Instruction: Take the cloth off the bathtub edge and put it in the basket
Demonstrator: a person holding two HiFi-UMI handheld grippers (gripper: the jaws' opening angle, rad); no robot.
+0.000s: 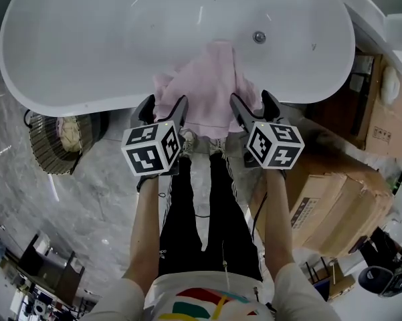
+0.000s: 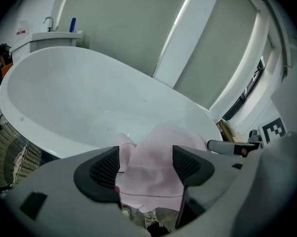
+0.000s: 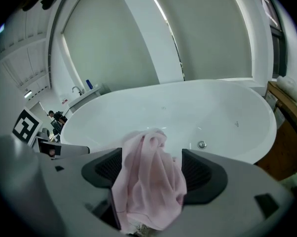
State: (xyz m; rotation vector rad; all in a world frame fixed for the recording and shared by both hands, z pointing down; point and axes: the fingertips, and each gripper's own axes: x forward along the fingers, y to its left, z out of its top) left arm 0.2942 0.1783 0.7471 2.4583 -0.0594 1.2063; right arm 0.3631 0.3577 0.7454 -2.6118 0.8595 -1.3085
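A pink cloth [image 1: 211, 89] hangs over the near rim of the white bathtub [image 1: 87, 102], partly inside and partly down the outer wall. My left gripper [image 1: 162, 111] is at the cloth's left edge and my right gripper [image 1: 255, 109] at its right edge, both angled down and open. In the left gripper view the cloth [image 2: 153, 167] shows between the wide jaws of the left gripper [image 2: 146, 167], with the pads clear of it. The right gripper view has the bunched cloth [image 3: 148, 181] between the spread jaws of the right gripper [image 3: 150, 169]. The wicker basket [image 1: 57, 142] stands on the floor to the left.
Something pale lies in the basket [image 2: 10, 152]. Cardboard boxes [image 1: 334, 199] are stacked on the right beside the tub. The drain [image 1: 259, 37] sits in the tub floor. The person's legs stand close against the tub. A sink with a faucet [image 2: 54, 33] is beyond the tub's far end.
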